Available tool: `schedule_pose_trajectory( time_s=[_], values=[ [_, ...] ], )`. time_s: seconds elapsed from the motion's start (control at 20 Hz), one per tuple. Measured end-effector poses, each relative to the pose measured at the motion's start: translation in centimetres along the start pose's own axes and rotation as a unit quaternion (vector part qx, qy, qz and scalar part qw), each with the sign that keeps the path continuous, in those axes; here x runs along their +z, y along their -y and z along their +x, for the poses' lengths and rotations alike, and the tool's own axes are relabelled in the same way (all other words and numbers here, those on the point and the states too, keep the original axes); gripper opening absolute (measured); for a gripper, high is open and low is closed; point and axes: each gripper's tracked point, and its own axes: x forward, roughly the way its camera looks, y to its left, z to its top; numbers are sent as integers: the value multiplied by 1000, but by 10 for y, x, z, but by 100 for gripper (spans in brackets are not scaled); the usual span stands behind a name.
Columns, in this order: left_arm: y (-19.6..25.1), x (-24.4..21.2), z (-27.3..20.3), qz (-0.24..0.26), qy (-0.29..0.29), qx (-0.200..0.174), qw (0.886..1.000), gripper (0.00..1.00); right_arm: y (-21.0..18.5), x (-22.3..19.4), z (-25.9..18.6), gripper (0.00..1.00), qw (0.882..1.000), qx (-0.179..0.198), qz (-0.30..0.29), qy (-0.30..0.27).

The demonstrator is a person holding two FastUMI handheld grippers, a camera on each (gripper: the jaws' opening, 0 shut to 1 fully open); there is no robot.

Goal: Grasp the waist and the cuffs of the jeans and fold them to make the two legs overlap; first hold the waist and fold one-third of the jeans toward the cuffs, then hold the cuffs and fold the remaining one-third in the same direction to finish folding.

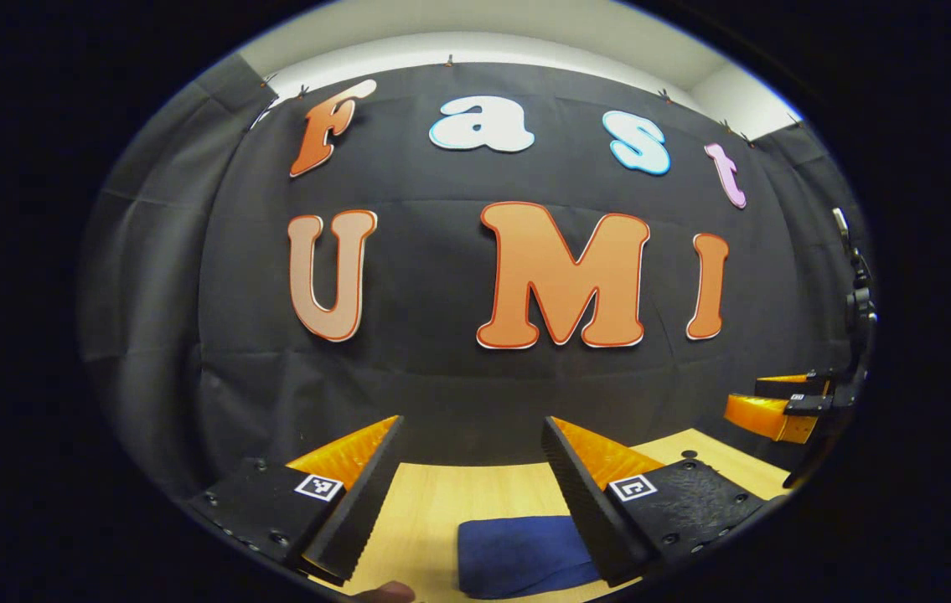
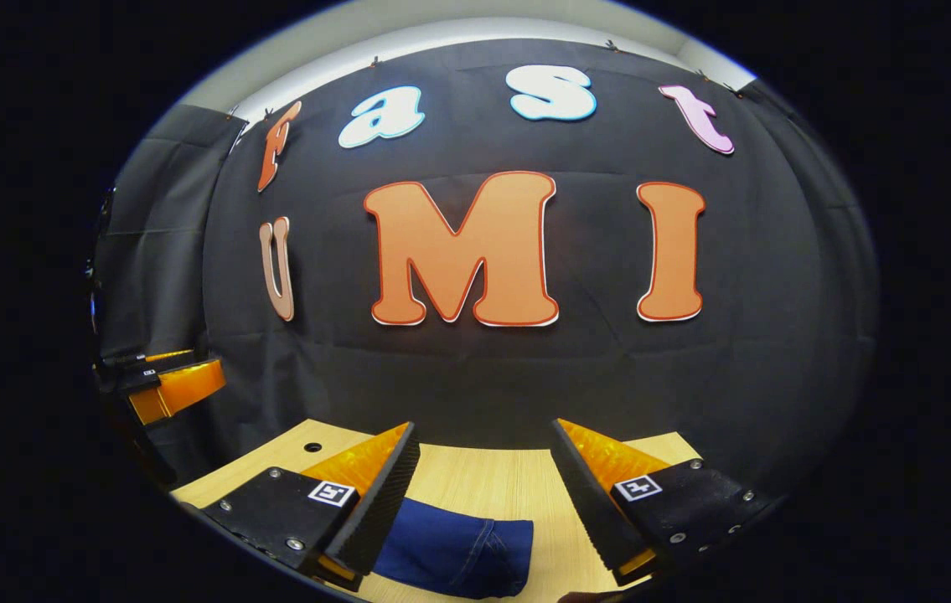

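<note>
The dark blue jeans lie on the wooden table as a compact folded bundle, low in the left gripper view between my left fingers. My left gripper hangs above them, open and holding nothing. In the right gripper view the jeans lie below and left of centre, partly behind the left finger. My right gripper is open too, raised above the table with nothing between its fingers. The right gripper appears at the right edge of the left gripper view, and the left gripper at the left edge of the right gripper view.
The black cloth wall stands close behind the table's far edge. A small round hole marks the table near its back left corner. A fingertip peeks in at the bottom of the left gripper view.
</note>
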Motion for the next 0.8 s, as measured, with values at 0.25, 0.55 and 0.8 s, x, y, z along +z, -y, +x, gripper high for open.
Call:
schedule_pose_trajectory(
  time_s=[0.25, 0.55, 0.8],
  values=[
    [-9, -4, -5, 16, 13, 8, 1000, 98, -3, 2, 2, 96, 1000, -1, 2, 8],
    [-4, -9, -9, 17, 13, 0, 1000, 98, -13, -1, 1, 96, 1000, 7, -10, 13],
    [-7, -19, -13, 5, 5, 6, 1000, 98, -25, -10, -1, 96, 1000, 9, -7, 9]
  ],
)
